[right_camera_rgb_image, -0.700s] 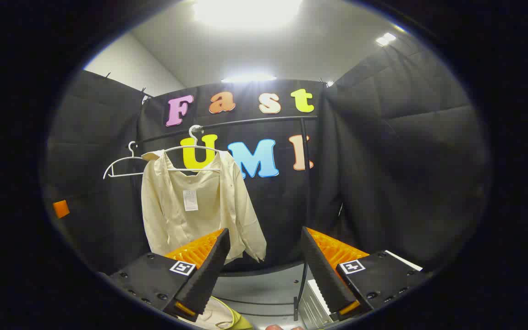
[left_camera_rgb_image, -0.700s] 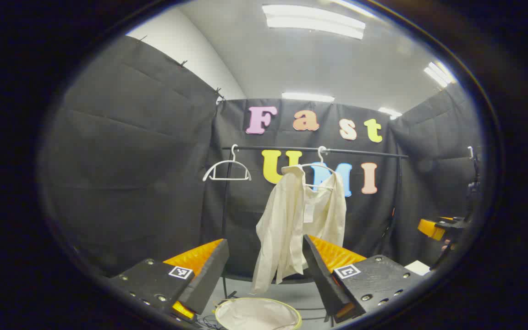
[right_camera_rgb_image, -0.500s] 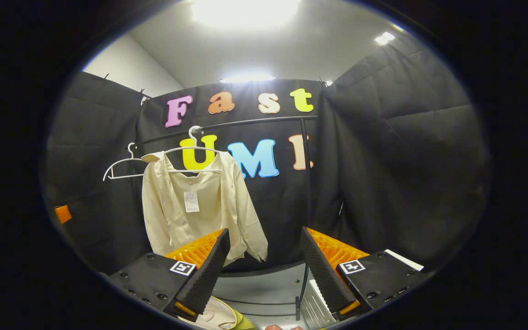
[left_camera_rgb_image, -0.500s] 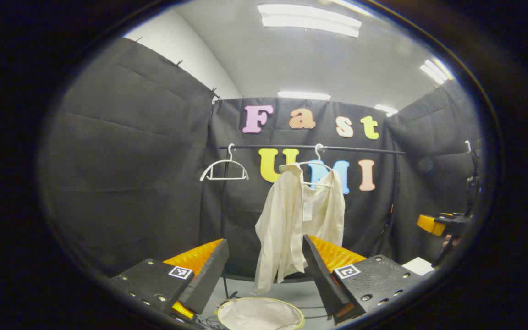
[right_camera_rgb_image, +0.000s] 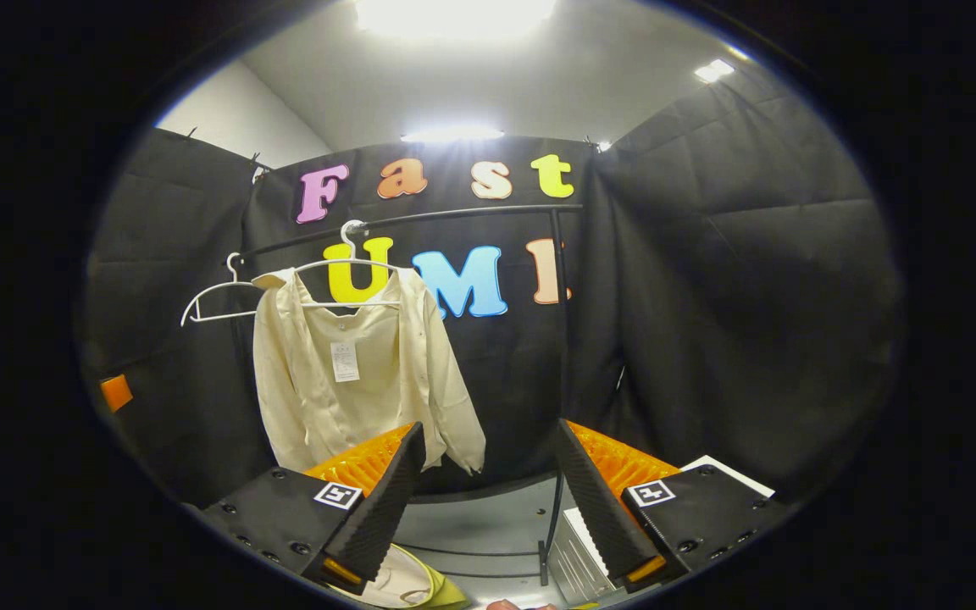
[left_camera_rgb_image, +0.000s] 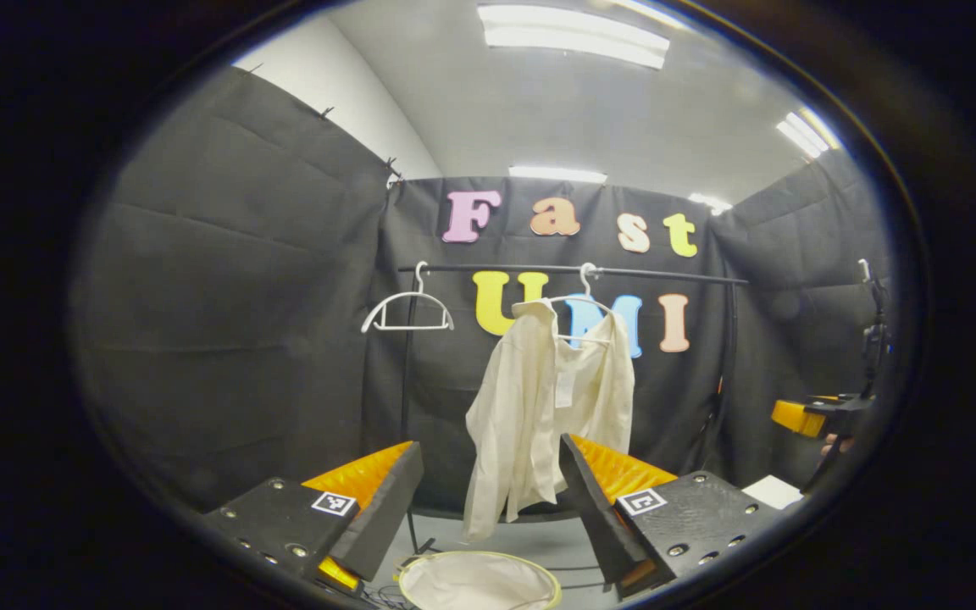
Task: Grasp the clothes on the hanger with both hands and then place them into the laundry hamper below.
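A cream shirt (left_camera_rgb_image: pixel 544 415) (right_camera_rgb_image: pixel 352 373) hangs on a white hanger (left_camera_rgb_image: pixel 583 296) (right_camera_rgb_image: pixel 351 269) from a black rail (left_camera_rgb_image: pixel 649 274) (right_camera_rgb_image: pixel 454 216). Below it on the floor sits the round laundry hamper (left_camera_rgb_image: pixel 478 581) (right_camera_rgb_image: pixel 412 588) with a yellow-green rim. My left gripper (left_camera_rgb_image: pixel 488 500) is open, well short of the shirt, with nothing between its fingers. My right gripper (right_camera_rgb_image: pixel 488 500) is open too, to the right of the shirt and away from it. In the left gripper view the right gripper (left_camera_rgb_image: pixel 814 417) shows at the far right edge.
An empty white hanger (left_camera_rgb_image: pixel 407 309) (right_camera_rgb_image: pixel 213 301) hangs further left on the rail. The rail's black upright (right_camera_rgb_image: pixel 557 373) stands between my right fingers' line and the wall. A white box (right_camera_rgb_image: pixel 568 555) lies on the floor at the upright's foot.
Both views have tilted slightly, so the shirt and rail sit a little higher in each; the shirt looks marginally nearer. Both grippers stayed open.
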`<action>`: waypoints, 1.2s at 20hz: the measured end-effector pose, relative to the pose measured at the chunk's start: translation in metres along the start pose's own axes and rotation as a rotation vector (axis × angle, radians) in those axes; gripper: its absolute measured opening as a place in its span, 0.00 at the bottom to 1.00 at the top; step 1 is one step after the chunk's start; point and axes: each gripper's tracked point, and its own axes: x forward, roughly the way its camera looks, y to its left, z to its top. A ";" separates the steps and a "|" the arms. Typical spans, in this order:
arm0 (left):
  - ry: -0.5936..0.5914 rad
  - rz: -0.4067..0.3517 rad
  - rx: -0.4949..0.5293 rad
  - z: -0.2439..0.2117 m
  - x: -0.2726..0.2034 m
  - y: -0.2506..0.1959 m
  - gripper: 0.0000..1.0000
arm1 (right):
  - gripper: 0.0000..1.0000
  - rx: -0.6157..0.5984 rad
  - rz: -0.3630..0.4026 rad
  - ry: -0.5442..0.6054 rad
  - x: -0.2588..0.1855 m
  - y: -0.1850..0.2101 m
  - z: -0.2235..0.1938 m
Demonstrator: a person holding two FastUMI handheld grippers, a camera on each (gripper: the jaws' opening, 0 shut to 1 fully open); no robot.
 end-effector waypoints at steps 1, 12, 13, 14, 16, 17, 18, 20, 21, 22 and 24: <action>-0.001 -0.003 -0.003 -0.002 0.002 0.000 0.95 | 0.98 0.000 -0.007 0.002 -0.001 -0.001 0.001; 0.019 -0.033 -0.023 -0.006 0.018 -0.007 0.94 | 0.98 0.000 -0.026 0.029 0.010 0.002 0.008; 0.020 -0.033 -0.025 -0.005 0.018 -0.007 0.95 | 0.98 -0.003 -0.024 0.031 0.014 0.005 0.011; 0.020 -0.035 -0.031 -0.003 0.018 -0.007 0.95 | 0.98 -0.003 -0.020 0.027 0.018 0.006 0.014; 0.017 -0.049 -0.041 0.001 0.021 -0.012 0.94 | 0.98 0.004 -0.007 0.015 0.028 0.013 0.024; 0.017 -0.052 -0.037 0.001 0.023 -0.013 0.95 | 0.98 0.007 0.003 0.013 0.033 0.018 0.027; 0.018 -0.051 -0.028 0.003 0.028 -0.013 0.95 | 0.98 0.010 0.015 0.015 0.039 0.023 0.029; 0.015 -0.050 -0.014 0.008 0.043 -0.017 0.94 | 0.98 0.013 0.040 0.011 0.052 0.032 0.034; 0.014 -0.052 -0.010 0.010 0.051 -0.022 0.94 | 0.98 0.011 0.052 0.005 0.061 0.036 0.038; 0.013 -0.052 -0.005 0.013 0.062 -0.027 0.94 | 0.98 0.006 0.064 -0.004 0.070 0.040 0.040; 0.012 -0.041 0.004 0.020 0.085 -0.036 0.94 | 0.98 0.005 0.088 -0.018 0.095 0.045 0.045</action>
